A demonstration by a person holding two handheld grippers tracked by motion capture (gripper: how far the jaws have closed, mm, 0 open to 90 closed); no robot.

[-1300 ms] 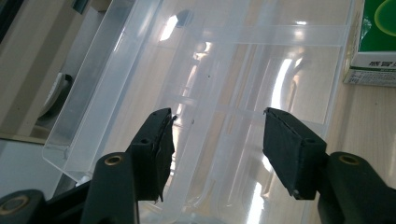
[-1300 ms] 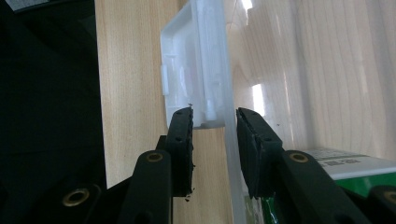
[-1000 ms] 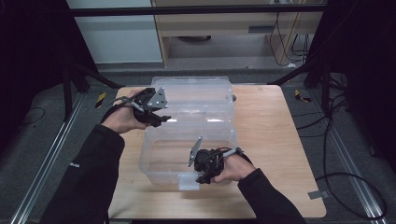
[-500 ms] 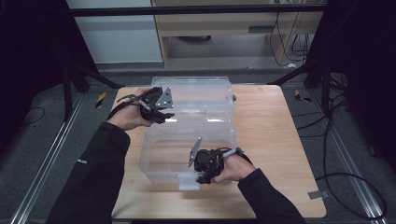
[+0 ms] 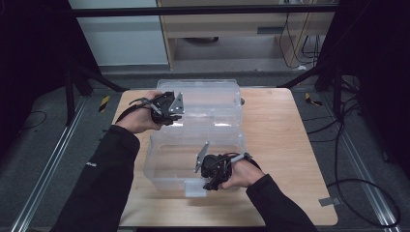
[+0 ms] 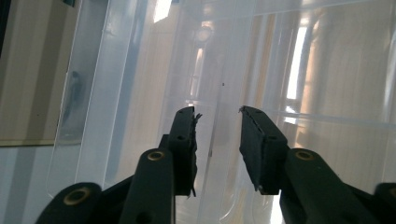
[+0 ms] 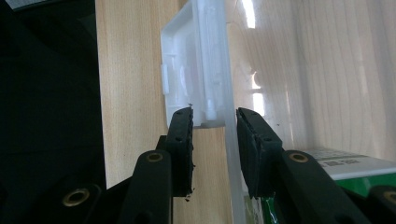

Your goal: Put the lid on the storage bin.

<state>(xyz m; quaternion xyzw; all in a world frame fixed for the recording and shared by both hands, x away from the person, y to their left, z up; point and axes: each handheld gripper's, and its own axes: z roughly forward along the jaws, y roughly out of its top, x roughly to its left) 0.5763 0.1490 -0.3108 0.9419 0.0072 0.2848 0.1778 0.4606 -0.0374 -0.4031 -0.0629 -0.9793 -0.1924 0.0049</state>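
A clear plastic box point(image 5: 169, 162) stands open on the wooden table point(image 5: 285, 140), its lid point(image 5: 212, 96) lying back flat behind it. My left gripper point(image 5: 180, 115) is at the lid's left side. Its jaws have just been closing and stand a little apart around a thin clear rim of the lid point(image 6: 219, 70); my left gripper point(image 6: 217, 112) is open. My right gripper point(image 5: 209, 181) is at the box's front wall beside the white latch point(image 5: 195, 188). My right gripper point(image 7: 214, 112) has one jaw outside against the latch point(image 7: 187, 70) and one jaw inside the wall.
A green and white pack point(image 7: 348, 170) lies inside the box by my right jaw. A metal frame, cables point(image 5: 348, 145) and grey floor surround the table. Bare wood lies to the right of the box.
My left gripper has shifted slightly right onto the lid's edge and its jaws have narrowed. The right hand and the box have not moved.
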